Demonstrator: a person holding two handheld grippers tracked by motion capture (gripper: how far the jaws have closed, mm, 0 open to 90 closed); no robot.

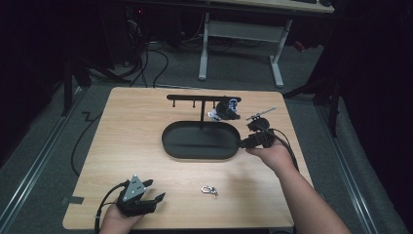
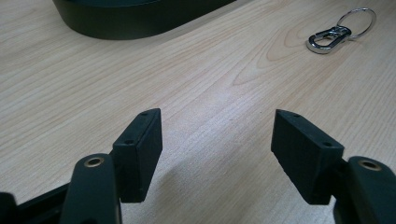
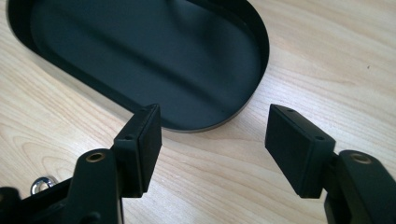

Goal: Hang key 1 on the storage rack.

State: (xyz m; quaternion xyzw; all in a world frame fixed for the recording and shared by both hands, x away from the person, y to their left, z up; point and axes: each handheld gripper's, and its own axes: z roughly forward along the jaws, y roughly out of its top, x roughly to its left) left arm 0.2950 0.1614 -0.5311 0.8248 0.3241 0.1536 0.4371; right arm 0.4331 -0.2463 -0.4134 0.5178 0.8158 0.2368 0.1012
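We log a light wooden table (image 1: pixel 141 126), a small black, blue and white trinket (image 1: pixel 228 109) hanging above its far right part, a white-legged desk (image 1: pixel 277 53) behind, and black cables (image 1: pixel 156 63) on the grey floor (image 1: pixel 243 73).

The high view looks forward and down from above the near edge, taking in the whole table (image 1: pixel 146 146). The left gripper view sits low and close over the wood, facing the far right, toward the keyring (image 2: pixel 334 35) and tray (image 2: pixel 135 21). The right gripper view hangs close above the tray's (image 3: pixel 243 93) right end. All three views share the tray.
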